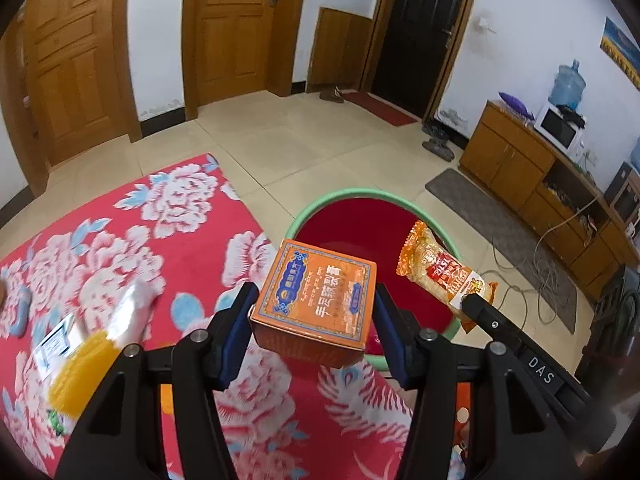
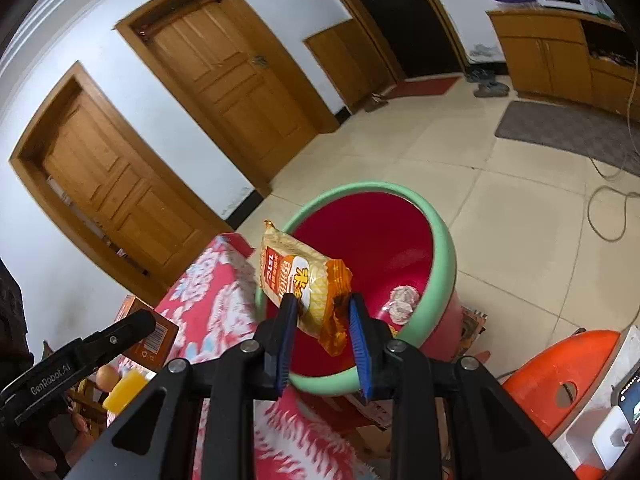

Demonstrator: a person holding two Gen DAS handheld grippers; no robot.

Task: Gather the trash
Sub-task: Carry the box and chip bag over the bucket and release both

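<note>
A: Orange cardboard, that is what the left tongs pinch: a flat orange cardboard box with a blue printed border, clamped on two opposite sides between the blue pads.

B: And where does it sit against the red plastic bin with the mint-green rim?

A: Just at the bin's near edge in the left wrist view, partly over the rim, with the bench under its red floral cloth beneath and to the bin's left.

B: The right tongs?

A: Pressed in on an orange and yellow crinkled snack wrapper with red print. They hold one end; the rest sticks out forward, tilted, over the bin's near rim and its red inside.

B: Anything already in the bin?

A: A pale crumpled lump lies on the bottom, toward the far side from the wrapper. I cannot tell what it is.

B: Other trash near the bin?

A: On the cloth well to the bin's left lies a blurred yellow and white packet. In the left wrist view the wrapper shows over the bin's right side, gripped by the other black tongs.

B: Beyond the bin?

A: Pale floor tiles and two wooden doors.
</note>
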